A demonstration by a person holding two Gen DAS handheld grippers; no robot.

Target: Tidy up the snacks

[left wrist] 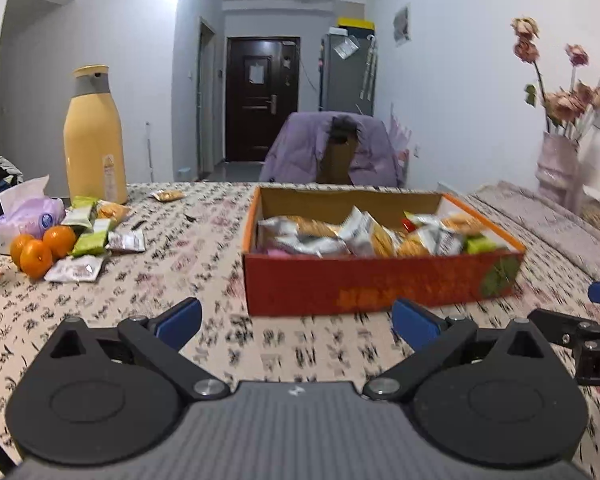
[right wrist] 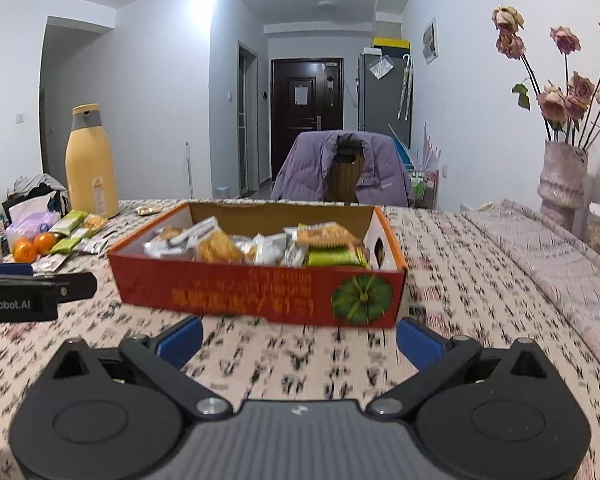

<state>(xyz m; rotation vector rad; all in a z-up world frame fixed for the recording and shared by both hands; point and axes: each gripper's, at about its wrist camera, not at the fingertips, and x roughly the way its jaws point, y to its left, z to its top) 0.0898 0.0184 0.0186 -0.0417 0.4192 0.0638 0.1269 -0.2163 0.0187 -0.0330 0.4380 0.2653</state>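
From the left wrist camera, the left gripper point(left wrist: 296, 322) is hovering low over a table point(left wrist: 204, 248) covered in a cloth printed with black characters. Its two blue-padded fingers point(left wrist: 179, 322) are standing wide apart, holding nothing. Just ahead, a shallow red cardboard box point(left wrist: 372, 280) is sitting on the cloth, open at the top and filled with silver, orange and green snack packets point(left wrist: 364, 236). Far to the left, more loose snack packets point(left wrist: 92, 236) are lying in a small heap, touching three oranges point(left wrist: 40, 250). Behind them a tall yellow thermos point(left wrist: 94, 136) is standing upright, with a purple tissue pack point(left wrist: 30, 210) beside it. At the right edge, part of the right gripper point(left wrist: 580, 336) is showing, beside the box.

From the right wrist camera, the right gripper point(right wrist: 300, 338) is also hanging over the cloth, its blue fingers point(right wrist: 418, 342) spread wide and empty. The red box point(right wrist: 260, 284) is lying directly in front, slightly angled, a green pumpkin picture on its near wall. The left gripper's black body point(right wrist: 28, 292) is poking in at the left edge. Beyond the table, a chair draped with a purple jacket point(right wrist: 340, 168) is facing a dark door point(right wrist: 306, 114), and a vase of dried roses point(right wrist: 562, 176) is standing at the right.
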